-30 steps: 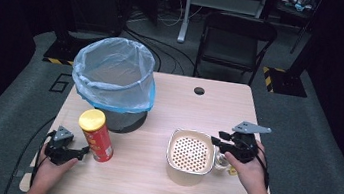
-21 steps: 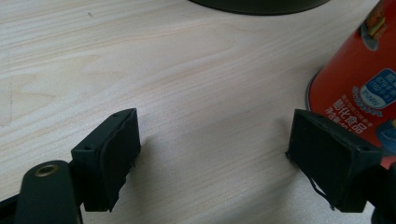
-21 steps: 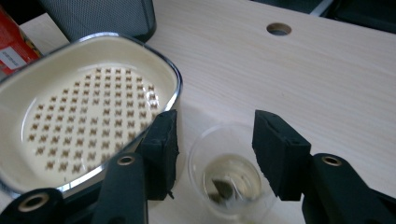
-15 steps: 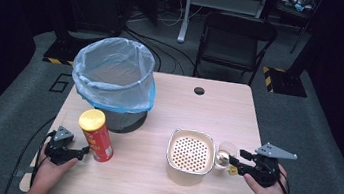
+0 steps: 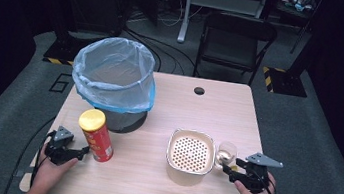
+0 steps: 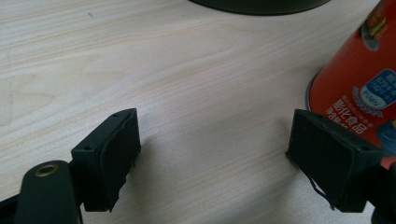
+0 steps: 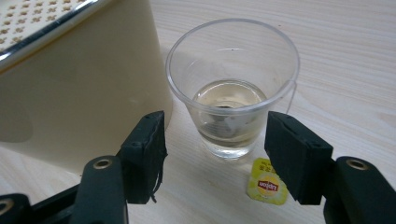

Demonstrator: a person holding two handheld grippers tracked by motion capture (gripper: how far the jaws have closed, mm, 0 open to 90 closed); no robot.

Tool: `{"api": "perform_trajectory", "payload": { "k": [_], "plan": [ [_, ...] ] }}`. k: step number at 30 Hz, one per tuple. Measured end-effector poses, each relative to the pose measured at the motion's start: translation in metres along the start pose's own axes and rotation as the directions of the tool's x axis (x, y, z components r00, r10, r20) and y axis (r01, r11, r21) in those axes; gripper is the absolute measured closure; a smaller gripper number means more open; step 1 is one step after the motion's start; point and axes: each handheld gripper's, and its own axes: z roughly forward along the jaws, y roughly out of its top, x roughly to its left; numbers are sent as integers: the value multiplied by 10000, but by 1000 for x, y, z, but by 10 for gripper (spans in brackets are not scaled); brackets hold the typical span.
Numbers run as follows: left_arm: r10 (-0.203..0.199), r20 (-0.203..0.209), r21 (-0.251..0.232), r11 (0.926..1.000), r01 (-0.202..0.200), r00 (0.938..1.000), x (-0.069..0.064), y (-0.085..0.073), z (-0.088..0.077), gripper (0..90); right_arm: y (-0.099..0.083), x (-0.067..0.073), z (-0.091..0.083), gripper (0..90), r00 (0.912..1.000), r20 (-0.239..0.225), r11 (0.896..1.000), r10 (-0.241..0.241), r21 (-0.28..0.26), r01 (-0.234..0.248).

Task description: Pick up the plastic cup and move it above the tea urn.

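A clear plastic cup (image 7: pixel 232 88) with a little pale liquid and a tea bag in it stands on the table, just right of a cream container (image 5: pixel 190 157) with a perforated top. A yellow tea tag (image 7: pixel 266 182) lies in front of the cup, its string over the rim. My right gripper (image 7: pixel 215 156) is open, one jaw on each side of the cup's base, not touching it; it sits at the table's front right (image 5: pixel 229 167). My left gripper (image 6: pixel 215 158) is open over bare wood, its right jaw beside a red snack can (image 5: pixel 96 135) with a yellow lid.
A dark bin with a blue liner (image 5: pixel 113 76) stands at the table's back left, behind the can. The wooden table (image 5: pixel 198 110) has a round cable hole (image 5: pixel 199 90) near its far edge. A black chair (image 5: pixel 235 40) stands beyond it.
My right gripper has swung away from the cream container to the front right, dropped to table level and come up to the cup. The left gripper has stayed still.
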Motion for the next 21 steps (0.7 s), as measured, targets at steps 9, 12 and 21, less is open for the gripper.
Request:
{"api": "perform_trajectory", "payload": {
  "k": [9, 12, 21],
  "plan": [
    [-2, 0, 2, 10000, 2, 10000, 0, 0, 0, 167, 0, -2, 15, 301, 9995, 326, 9997, 10, -226, -2],
    [-2, 1, 1, 10000, 2, 10000, 0, 0, 0, 167, 2, -2, 22, 263, 9994, 333, 9999, -102, -112, 106],
    [-9, 4, -3, 10000, 9, 10000, 0, 0, 0, 167, 11, -2, 38, 195, 9986, 413, 9988, -327, -339, 341]
  ]
}}
